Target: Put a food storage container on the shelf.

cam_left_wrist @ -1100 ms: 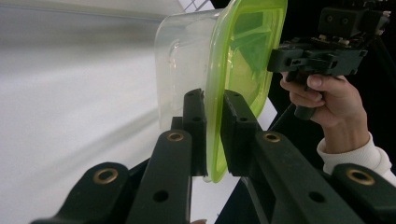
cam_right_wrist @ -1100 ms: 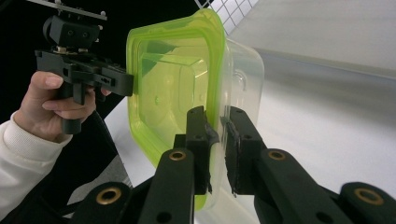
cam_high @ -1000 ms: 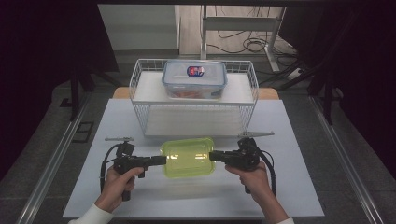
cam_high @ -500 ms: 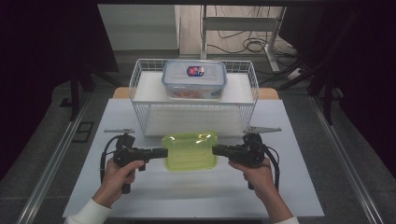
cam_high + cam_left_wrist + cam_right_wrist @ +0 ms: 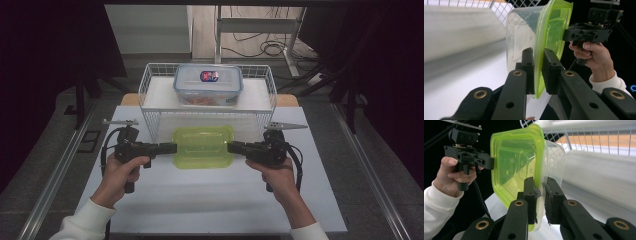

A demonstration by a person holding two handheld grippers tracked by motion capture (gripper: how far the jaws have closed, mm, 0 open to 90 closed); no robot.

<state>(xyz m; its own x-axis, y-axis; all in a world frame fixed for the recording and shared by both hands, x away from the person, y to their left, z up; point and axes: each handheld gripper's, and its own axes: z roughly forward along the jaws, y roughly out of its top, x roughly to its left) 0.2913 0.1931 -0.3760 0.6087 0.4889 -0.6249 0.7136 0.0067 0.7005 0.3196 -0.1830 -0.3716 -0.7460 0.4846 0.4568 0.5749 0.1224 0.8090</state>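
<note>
A clear food container with a lime-green lid (image 5: 203, 146) hangs above the white table, held level between both grippers in front of the wire basket. My left gripper (image 5: 172, 148) is shut on the rim at its left end, and in the left gripper view the lid edge (image 5: 539, 67) sits pinched between the jaws (image 5: 538, 65). My right gripper (image 5: 231, 147) is shut on the rim at the right end; the right gripper view has the green lid (image 5: 514, 165) and clear tub clamped between its jaws (image 5: 540, 195).
A white wire basket (image 5: 150, 95) stands at the back of the table and holds a clear box with a blue-rimmed lid (image 5: 208, 84). The white table top (image 5: 210, 200) spreads under the lifted container. Dark floor and metal rails flank the table.
Both hands have raised the green-lidded container off the table and carried it a little toward the basket. Both grips have stayed the same.
</note>
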